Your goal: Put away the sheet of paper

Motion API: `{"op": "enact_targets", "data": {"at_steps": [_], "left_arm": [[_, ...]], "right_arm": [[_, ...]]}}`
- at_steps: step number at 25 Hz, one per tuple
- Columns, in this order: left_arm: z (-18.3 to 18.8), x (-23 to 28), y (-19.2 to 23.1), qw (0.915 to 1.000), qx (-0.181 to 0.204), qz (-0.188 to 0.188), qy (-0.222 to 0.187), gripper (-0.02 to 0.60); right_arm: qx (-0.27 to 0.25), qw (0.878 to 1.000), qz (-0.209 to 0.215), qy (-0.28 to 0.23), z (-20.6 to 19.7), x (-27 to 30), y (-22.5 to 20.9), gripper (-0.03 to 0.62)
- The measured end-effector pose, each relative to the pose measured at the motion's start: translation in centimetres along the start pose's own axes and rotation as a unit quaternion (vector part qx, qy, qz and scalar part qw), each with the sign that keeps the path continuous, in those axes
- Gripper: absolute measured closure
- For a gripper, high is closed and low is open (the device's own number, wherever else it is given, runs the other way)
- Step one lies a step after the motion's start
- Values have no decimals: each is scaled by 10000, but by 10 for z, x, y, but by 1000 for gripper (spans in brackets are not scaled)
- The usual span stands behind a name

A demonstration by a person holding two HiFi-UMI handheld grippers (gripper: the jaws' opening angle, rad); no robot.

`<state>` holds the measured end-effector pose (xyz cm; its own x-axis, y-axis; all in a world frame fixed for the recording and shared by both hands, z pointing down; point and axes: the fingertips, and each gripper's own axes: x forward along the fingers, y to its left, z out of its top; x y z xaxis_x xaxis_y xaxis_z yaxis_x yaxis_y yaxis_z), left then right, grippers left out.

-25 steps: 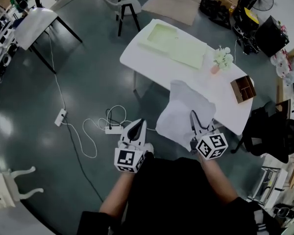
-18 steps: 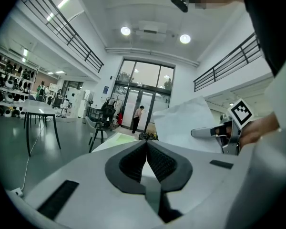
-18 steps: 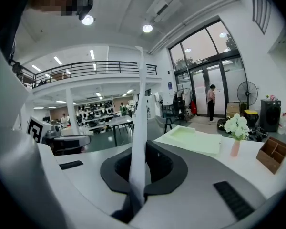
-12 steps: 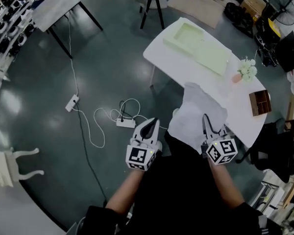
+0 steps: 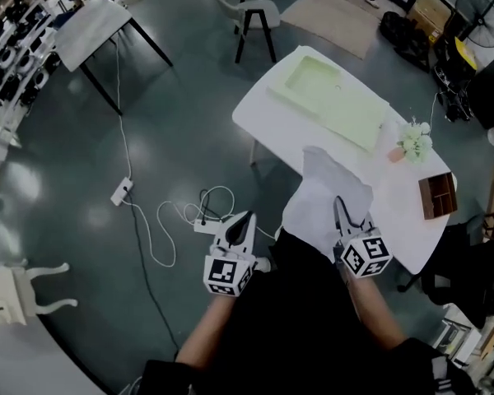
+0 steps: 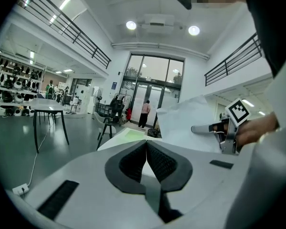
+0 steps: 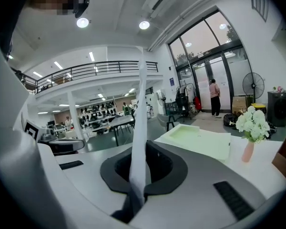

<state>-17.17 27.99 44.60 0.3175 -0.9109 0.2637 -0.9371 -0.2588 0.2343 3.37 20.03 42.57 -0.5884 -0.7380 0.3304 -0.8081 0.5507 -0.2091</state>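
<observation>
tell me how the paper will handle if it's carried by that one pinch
Likely floppy: the paper curls and sags around the right gripper, which is shut on it near one edge. Probably very light, so it may flutter if swung quickly. The right gripper view shows it edge-on and thin, so a hard tug could tear it.

Lab hall: mezzanine railing (image 7: 100,69), equipment shelves (image 6: 9,81)

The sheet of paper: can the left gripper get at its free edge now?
Probably yes. Nothing stands between the left gripper and the sheet of paper, held up beside it by the right gripper. Its shut fingers must open first.
</observation>
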Motion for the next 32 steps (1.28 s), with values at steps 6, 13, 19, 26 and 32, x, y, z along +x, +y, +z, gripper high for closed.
{"op": "enact_targets", "data": {"at_steps": [6, 13, 19, 26, 32], "left_arm": [[16, 91, 2, 9990, 344, -78, 290, 577], [46, 188, -19, 9962, 701, -342, 387, 577], [39, 215, -31, 9920, 867, -546, 737, 577], [43, 261, -40, 9902, 935, -548, 883, 577], [39, 281, -39, 9884, 1026, -475, 1010, 577]], "right_arm": [[489, 9981, -380, 49, 8, 33, -80, 595], [869, 9950, -489, 87, 16, 59, -150, 595], [1154, 9920, -503, 0, 16, 89, -188, 595], [1185, 9925, -296, -16, 21, 112, -227, 595], [1461, 9887, -319, 41, 6, 124, -258, 595]]}}
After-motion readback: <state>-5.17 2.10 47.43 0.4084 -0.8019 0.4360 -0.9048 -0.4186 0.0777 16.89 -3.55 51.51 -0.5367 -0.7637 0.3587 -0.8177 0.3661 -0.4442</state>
